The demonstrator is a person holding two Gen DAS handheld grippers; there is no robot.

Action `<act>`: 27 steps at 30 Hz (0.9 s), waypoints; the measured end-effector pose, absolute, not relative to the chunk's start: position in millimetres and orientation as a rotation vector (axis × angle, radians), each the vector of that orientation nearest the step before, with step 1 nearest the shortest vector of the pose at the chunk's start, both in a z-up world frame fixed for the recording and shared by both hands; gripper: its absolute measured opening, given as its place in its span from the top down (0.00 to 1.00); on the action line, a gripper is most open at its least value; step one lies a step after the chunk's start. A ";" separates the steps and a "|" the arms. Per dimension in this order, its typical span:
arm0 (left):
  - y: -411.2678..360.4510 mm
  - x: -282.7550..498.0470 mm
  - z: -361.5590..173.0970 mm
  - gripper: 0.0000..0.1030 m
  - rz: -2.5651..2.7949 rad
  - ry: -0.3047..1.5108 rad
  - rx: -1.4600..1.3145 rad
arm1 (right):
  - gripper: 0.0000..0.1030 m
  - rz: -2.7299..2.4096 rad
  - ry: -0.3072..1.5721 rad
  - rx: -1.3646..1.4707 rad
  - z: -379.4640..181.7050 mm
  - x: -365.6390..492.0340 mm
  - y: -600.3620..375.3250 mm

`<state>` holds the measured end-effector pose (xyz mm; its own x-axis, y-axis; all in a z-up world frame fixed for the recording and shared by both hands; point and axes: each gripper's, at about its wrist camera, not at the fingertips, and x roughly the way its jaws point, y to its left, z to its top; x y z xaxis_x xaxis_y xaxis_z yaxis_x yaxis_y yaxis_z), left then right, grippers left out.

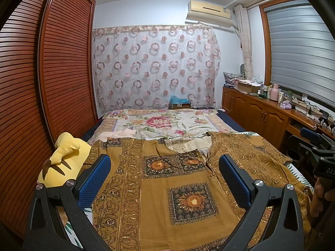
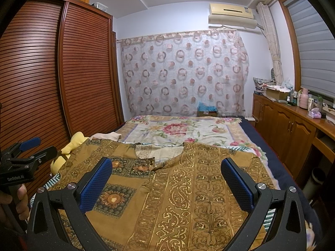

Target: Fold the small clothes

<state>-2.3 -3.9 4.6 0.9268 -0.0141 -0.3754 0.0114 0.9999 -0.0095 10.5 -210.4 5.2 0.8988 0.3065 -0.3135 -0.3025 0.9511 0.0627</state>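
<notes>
A mustard-brown patterned top (image 1: 163, 188) with gold scrollwork and sunflower squares lies spread flat on the bed, neckline toward the far end; it also shows in the right wrist view (image 2: 188, 198). My left gripper (image 1: 164, 168) is open and empty, held above the garment's left half. My right gripper (image 2: 166, 171) is open and empty above the right half. The right gripper shows at the right edge of the left wrist view (image 1: 314, 146), and the left gripper at the left edge of the right wrist view (image 2: 31, 146).
A yellow plush toy (image 1: 62, 161) lies at the bed's left edge beside the top. A pale pink cloth (image 1: 123, 135) lies past the left shoulder. The floral blanket (image 1: 167, 123) covers the far bed. A louvred wardrobe (image 1: 52, 73) stands left, a cluttered wooden cabinet (image 1: 261, 108) right.
</notes>
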 end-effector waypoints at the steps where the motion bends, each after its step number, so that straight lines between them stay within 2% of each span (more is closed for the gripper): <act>1: -3.4 -2.2 4.0 0.00 -0.014 0.384 -0.008 | 0.00 0.317 0.328 0.012 5.4 10.4 -210.2; 17: -6.5 0.2 7.7 0.00 -0.011 0.398 -0.007 | 0.00 0.362 0.357 0.002 2.6 15.9 -207.6; 27: 23.9 14.3 -7.4 0.00 0.006 0.456 -0.017 | 0.00 0.398 0.400 -0.068 1.5 36.3 -192.3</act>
